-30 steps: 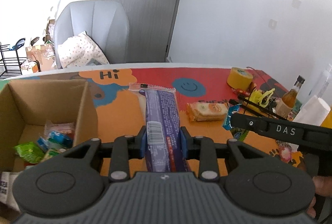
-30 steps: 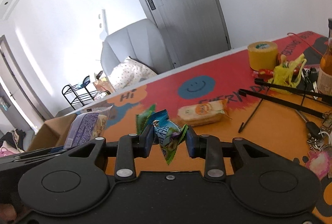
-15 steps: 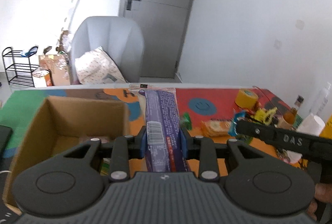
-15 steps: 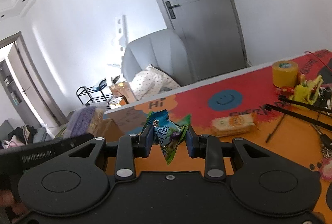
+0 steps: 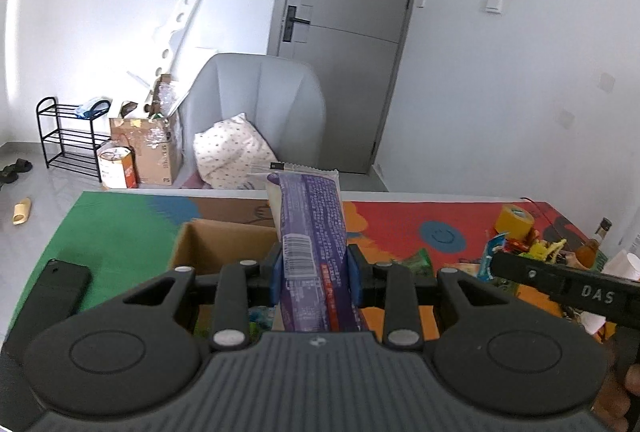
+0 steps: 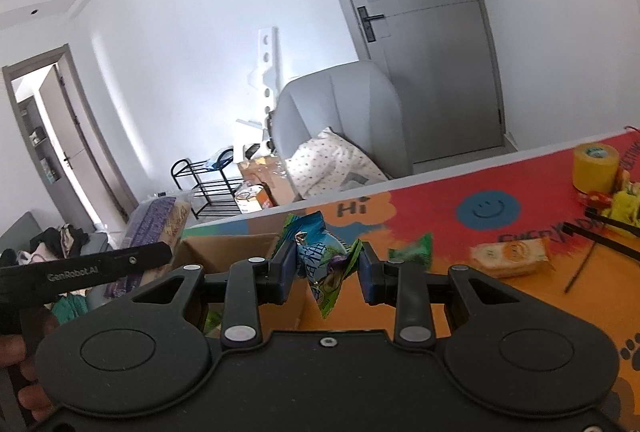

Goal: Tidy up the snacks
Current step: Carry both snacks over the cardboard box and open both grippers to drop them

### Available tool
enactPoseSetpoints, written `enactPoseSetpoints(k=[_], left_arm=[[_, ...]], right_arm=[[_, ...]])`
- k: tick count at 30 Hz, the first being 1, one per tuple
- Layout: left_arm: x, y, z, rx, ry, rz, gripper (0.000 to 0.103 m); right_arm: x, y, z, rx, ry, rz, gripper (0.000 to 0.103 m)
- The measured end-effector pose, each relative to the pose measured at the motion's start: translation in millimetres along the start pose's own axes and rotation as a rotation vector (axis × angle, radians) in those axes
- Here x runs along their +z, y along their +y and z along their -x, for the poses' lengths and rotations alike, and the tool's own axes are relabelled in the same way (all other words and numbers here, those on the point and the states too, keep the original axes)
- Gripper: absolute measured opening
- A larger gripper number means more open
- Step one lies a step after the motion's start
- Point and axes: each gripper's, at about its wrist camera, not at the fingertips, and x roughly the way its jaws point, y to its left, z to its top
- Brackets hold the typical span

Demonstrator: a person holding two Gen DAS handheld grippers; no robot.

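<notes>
At the left of the table we see the cardboard box (image 5: 218, 244), open-topped, with small green and blue packets low inside it, mostly hidden behind our left gripper (image 5: 316, 274). That gripper is clamped on a long purple snack pack (image 5: 314, 232), which juts out over the box's right wall. Further right, our right gripper (image 6: 326, 272) pinches a small blue-green candy packet (image 6: 326, 266) above the box's near corner. A wrapped biscuit (image 6: 510, 256) lies on the mat beyond.
</notes>
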Motion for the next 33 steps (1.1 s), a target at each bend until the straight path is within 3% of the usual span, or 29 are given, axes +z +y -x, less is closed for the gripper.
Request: enactPoseSetpoints(k=[15,21,30,33], left_arm=[[-16,51,-24,0.035,0.071,0.083,0.031],[-19,66,-17,0.058,0.051,0.119,0.037],[-19,78,-2,0.101,0.029,0.149,0.058],[-19,80,0,0.102,0.02,0.151,0.067]], right_arm=[[2,49,-34,0.067,0.045,0.072,0.031],[-1,64,-48,0.089,0.071,0.091,0.031],[8,82,-58,0.113,0.06,0.1,0.031],[13,87,-62,0.118,0.054,0.106,0.04]])
